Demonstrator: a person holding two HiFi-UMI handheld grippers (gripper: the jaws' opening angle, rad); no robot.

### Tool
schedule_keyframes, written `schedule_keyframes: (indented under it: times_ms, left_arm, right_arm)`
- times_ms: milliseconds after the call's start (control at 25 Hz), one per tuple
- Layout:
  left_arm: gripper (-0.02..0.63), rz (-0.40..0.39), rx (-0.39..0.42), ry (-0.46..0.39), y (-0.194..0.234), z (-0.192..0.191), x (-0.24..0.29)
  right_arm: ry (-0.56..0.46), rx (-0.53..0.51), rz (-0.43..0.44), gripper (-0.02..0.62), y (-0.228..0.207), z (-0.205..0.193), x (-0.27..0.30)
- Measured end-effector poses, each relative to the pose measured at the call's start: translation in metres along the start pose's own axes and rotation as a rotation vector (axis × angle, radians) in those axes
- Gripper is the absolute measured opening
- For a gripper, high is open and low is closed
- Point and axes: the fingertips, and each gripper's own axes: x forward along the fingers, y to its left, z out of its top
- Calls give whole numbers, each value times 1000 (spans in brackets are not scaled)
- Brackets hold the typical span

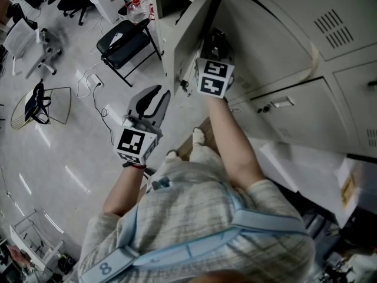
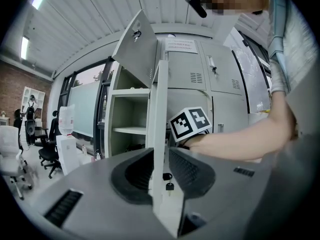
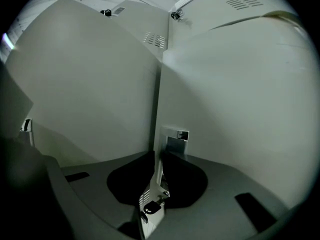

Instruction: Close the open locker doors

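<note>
A grey locker door [image 1: 189, 31] stands open from the locker bank. In the left gripper view its free edge [image 2: 159, 109] runs straight between the jaws of my left gripper [image 2: 161, 151], with a small key [image 2: 167, 183] hanging beside the right pad [image 2: 187, 169]. A thin gap shows there, so this gripper is open around the door. A second door [image 2: 135, 44] is swung open higher up. My right gripper [image 3: 157, 156] is shut on a door panel [image 3: 156, 179] that carries a lock [image 3: 150, 206]. In the head view my left gripper [image 1: 160, 96] is near the door's lower corner, and my right gripper [image 1: 217, 43] reaches in behind the door.
Closed lockers [image 1: 294, 99] fill the right side. A black folding chair [image 1: 126, 43], a water bottle [image 1: 136, 7] and a floor cable [image 1: 97, 99] lie to the left. White office chairs [image 1: 35, 43] stand farther off. Stacked boxes and papers [image 1: 306, 164] sit low on the right.
</note>
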Motion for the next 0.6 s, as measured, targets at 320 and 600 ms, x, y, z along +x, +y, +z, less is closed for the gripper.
schedule_keyframes:
  times_ms: [320, 600]
  left_arm:
    - [94, -12, 6, 0, -4, 0, 3]
    - [94, -12, 22, -6, -3, 0, 0]
  right_arm:
    - [-3, 13, -65, 35, -10, 3, 12]
    - [3, 25, -115, 35, -20, 4, 22]
